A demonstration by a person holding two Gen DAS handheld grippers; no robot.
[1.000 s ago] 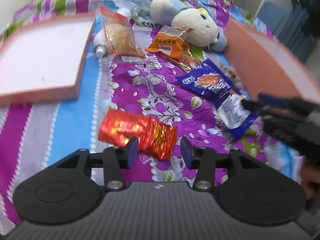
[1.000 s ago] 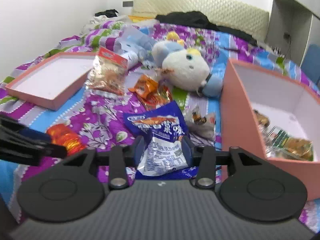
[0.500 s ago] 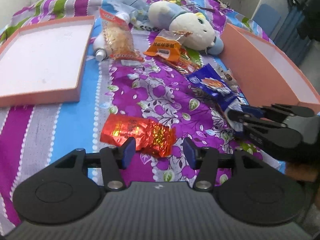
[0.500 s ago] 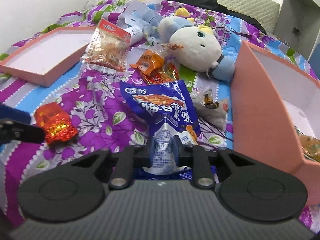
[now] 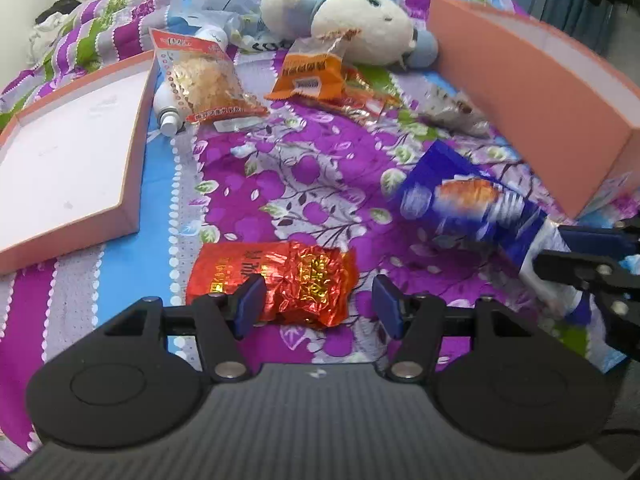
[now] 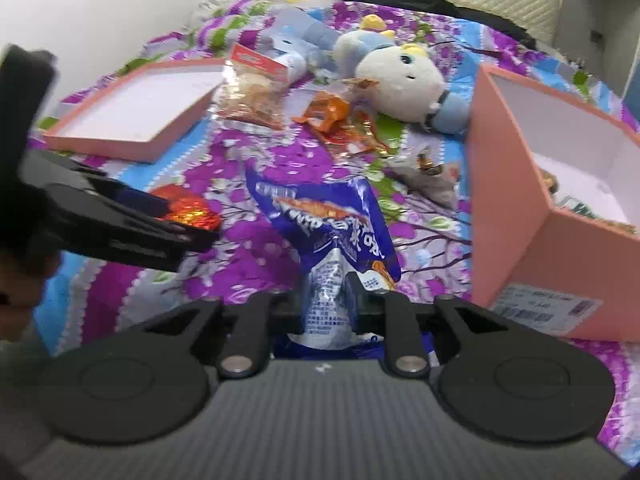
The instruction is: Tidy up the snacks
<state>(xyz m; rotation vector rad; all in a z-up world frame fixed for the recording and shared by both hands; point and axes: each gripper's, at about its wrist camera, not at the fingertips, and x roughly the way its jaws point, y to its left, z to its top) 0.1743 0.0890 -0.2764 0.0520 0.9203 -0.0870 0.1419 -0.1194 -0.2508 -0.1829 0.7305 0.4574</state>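
Blue-and-white crinkly foil snack bag (image 6: 332, 236) hung pinched at its white end in our right gripper (image 6: 327, 300) jaws, beside the pink cardboard box (image 6: 516, 216). Left gripper (image 5: 316, 302) jaws wide, w/ red-and-gold foil packet (image 5: 280, 276) on the bed between them.

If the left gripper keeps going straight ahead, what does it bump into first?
Probably the red foil snack packet: it lies right ahead of the open left gripper, partly between its fingers already. Depth is hard to judge.

Two low fisheye wrist views, facing along the bed, both showing plush toy (image 5: 360, 28) (image 6: 400, 76)
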